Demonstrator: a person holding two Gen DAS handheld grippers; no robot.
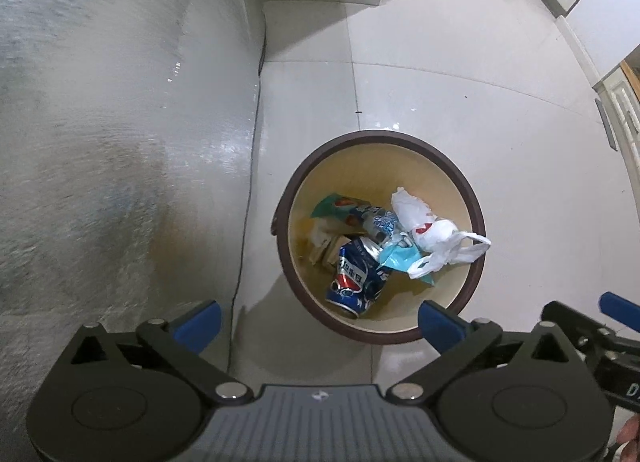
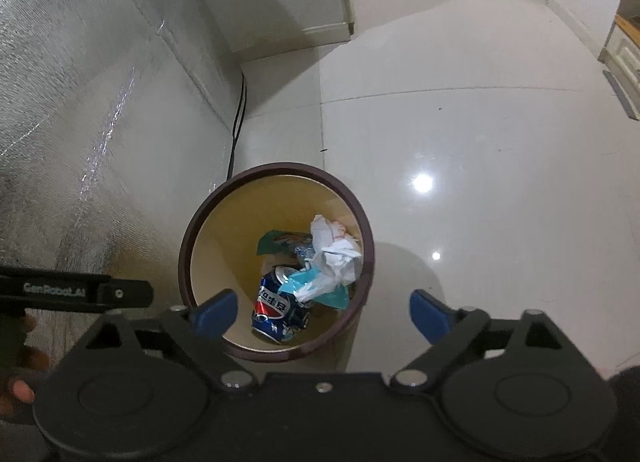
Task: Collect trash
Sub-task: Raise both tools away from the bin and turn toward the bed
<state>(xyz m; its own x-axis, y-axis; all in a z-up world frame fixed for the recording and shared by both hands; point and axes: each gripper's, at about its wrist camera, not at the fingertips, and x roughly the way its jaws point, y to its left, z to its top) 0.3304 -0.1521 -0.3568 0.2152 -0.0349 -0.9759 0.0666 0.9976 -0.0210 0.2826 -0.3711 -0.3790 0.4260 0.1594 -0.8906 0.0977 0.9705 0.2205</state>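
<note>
1. We are looking down on a pale tiled floor (image 1: 460,109) running beside a silvery foil-faced wall (image 1: 100,121); no loose litter is showing on the tiles we can see.
2. We are hovering above a round waste bin (image 1: 298,177) with a dark brown rim and a cream inside, standing on the floor close to that wall, with a thin black cable (image 2: 239,117) trailing down behind it.
3. We are seeing the trash lying inside the bin: a white plastic bag (image 1: 432,234) on top with its handles draping toward the rim, a crushed blue Pepsi can (image 1: 354,280) nearer us, a teal wrapper (image 1: 396,258) between them, and a green packet (image 1: 332,203) and a crumpled bottle label further in.
4. We are holding the left gripper (image 1: 320,322) with its blue pads spread wide and nothing between them; the bin sits below the gap.
5. We are holding the right gripper (image 2: 324,312) likewise wide apart and empty, above the bin's near rim.
6. We are judging the drop step as done, since both pairs of fingers are empty above the bin.
7. We are expecting the next move to call for swinging away to hunt for further litter, which is not showing here.
</note>
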